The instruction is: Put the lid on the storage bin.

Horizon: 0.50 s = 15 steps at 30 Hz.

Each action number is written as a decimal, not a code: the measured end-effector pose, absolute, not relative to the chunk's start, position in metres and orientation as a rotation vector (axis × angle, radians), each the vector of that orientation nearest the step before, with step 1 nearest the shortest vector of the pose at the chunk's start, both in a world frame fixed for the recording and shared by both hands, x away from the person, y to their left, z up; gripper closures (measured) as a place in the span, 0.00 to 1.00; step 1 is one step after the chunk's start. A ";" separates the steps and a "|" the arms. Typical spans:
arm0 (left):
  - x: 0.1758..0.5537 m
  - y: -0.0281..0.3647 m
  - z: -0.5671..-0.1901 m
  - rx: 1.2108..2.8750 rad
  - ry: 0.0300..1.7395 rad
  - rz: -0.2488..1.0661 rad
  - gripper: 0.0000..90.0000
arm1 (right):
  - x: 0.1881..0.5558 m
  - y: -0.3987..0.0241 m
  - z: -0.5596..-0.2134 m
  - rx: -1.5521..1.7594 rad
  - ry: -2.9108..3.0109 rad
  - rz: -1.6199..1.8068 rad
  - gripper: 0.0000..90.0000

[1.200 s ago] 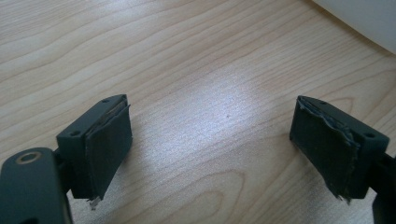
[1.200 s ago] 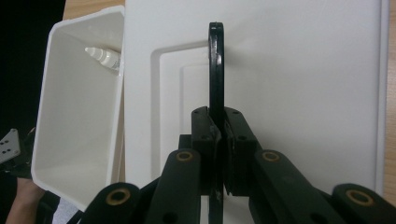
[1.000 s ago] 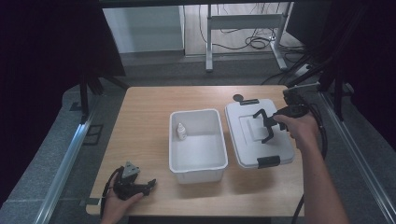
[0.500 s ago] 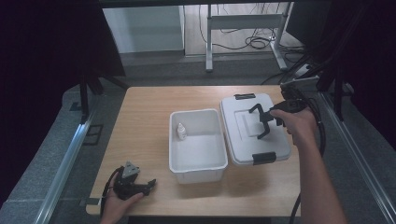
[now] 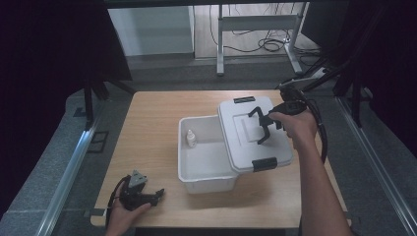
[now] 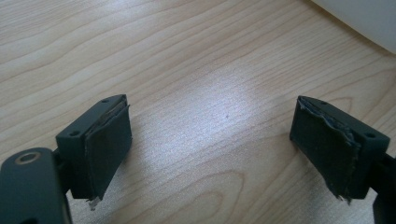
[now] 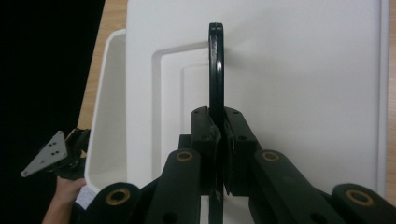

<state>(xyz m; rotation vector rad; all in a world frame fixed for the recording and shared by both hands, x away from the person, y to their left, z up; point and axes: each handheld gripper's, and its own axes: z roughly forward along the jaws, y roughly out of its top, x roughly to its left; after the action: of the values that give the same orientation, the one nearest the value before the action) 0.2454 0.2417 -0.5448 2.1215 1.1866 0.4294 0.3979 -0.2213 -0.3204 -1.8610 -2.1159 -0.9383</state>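
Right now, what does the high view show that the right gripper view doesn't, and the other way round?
High view alone: the whole table, a small bottle standing inside the open box, the lid's black latches, and the floor beyond.

Right gripper view alone: a close look at its fingers pinched shut on the lid's thin black handle.

Both share: the white lid overlapping the box's right side, the right gripper holding the handle, and the left gripper resting in a hand at the table's near-left edge.

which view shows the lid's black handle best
The right gripper view: the handle stands edge-on, close up, clamped between the right gripper jaws above the white lid. The high view shows it small, partly hidden by that gripper. The left gripper view faces bare table.
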 end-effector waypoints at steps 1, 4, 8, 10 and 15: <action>0.245 0.242 -0.545 2.122 1.187 0.429 0.14 | 0.398 -0.217 -0.322 -1.850 -2.098 -0.945 0.95; 0.245 0.242 -0.545 2.122 1.186 0.429 0.14 | 0.399 -0.214 -0.323 -1.847 -2.100 -0.936 0.95; 0.245 0.242 -0.545 2.122 1.186 0.430 0.14 | 0.398 -0.206 -0.326 -1.864 -2.091 -0.922 0.95; 0.245 0.242 -0.545 2.122 1.185 0.429 0.14 | 0.398 -0.203 -0.326 -1.879 -2.097 -0.925 0.95; 0.245 0.242 -0.545 2.127 1.181 0.427 0.14 | 0.398 -0.193 -0.327 -1.877 -2.090 -0.919 0.95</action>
<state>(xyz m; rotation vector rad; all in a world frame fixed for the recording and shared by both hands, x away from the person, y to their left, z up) 0.2454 0.2418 -0.5447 2.1268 1.1809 0.4273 0.3976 -0.1927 -0.3270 -1.8765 -2.0904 -0.9189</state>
